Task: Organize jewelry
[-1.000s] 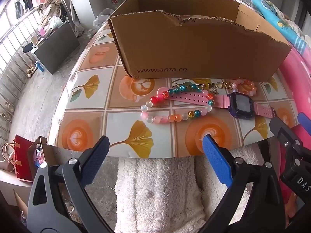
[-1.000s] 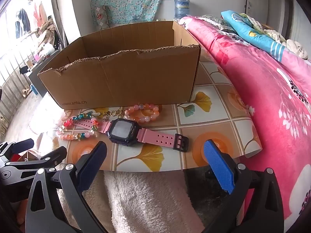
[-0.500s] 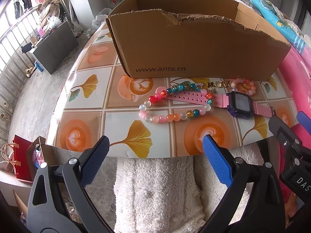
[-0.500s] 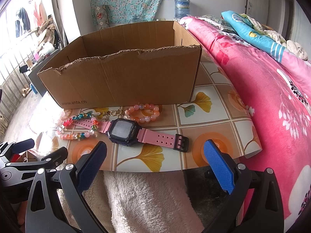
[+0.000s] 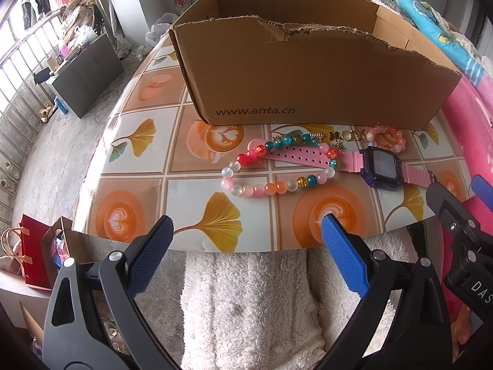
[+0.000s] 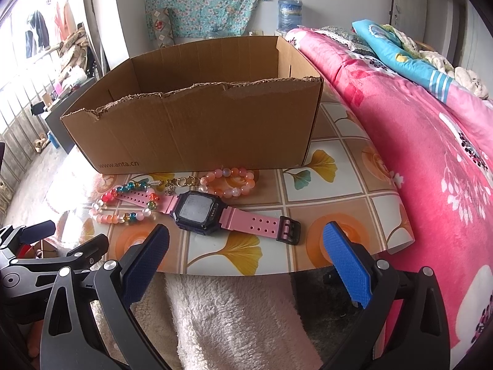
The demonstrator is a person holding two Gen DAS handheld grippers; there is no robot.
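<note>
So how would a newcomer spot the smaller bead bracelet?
Find the cardboard box on the tiled table. Against its front wall, right of the gold chain, lies the small bracelet: all peach-pink beads, unlike the multicoloured loop draped over the watch strap.

text: "www.anta.cn" | on: cardboard box (image 5: 308, 77) front wall | text: "das" (cut off) | on: right claw (image 5: 474, 283) body

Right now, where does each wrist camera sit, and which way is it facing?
Left wrist: behind the open left claw, off the table's near edge, facing the multicolor bead bracelet and cardboard box; the right claw's tip shows at the right edge.
Right wrist: behind the open right claw, facing the pink watch, pink bedding at right; the left claw shows lower left.
Shared: box, watch, bracelets, table.
</note>
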